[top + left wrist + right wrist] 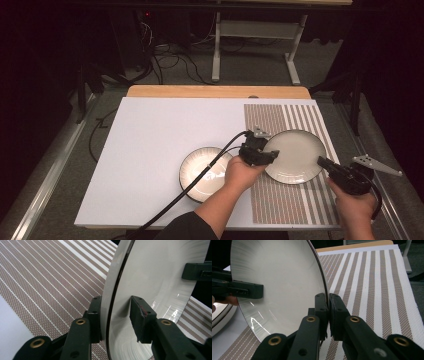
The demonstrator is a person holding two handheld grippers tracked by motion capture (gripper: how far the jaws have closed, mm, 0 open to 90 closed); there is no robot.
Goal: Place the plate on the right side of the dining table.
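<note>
1. The left gripper (270, 154) is held in the person's left hand (241, 173), which comes in from the bottom of the high view and reaches forward and to the right.
2. Its jaws stand a little apart, with a clear gap on the inner side.
3. The right gripper (320, 162) is held in the right hand (356, 207), low at the right side, pointing left and forward.
4. Its jaws are pressed nearly together.
5. The two grippers point toward each other.

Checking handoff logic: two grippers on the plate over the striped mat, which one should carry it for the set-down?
Right, likely. The right gripper is clamped on the plate rim. The left gripper straddles the opposite rim, with a gap at one jaw, so its hold looks loose over the striped placemat.
</note>
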